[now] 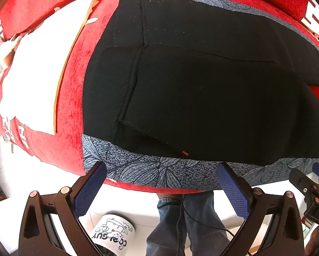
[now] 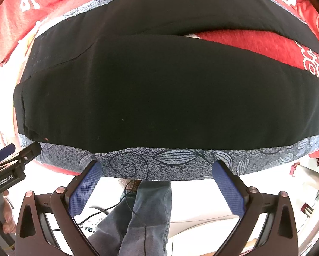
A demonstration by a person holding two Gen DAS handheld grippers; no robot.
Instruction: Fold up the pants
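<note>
Pants (image 2: 159, 89) black w/ grey floral trim, spread flat on red cloth (image 1: 69, 106), near hem at table edge facing us. We hold L gripper (image 1: 161, 179) & R gripper (image 2: 157, 175) both wide apart, empty, tips just at floral hem. Fabric looks soft, light, floppy; we'd expect sag & slip. We'd pinch hem corners, both layers, w/ pads (image 2: 84, 189) fully on.

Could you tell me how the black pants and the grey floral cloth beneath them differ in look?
The pants are plain black; the cloth is speckled grey with dark leaf outlines. The pants lie on top, one leg over the other; the cloth lies under them, showing only as a border. Both rest on the red blanket, and neither is gripped.
</note>
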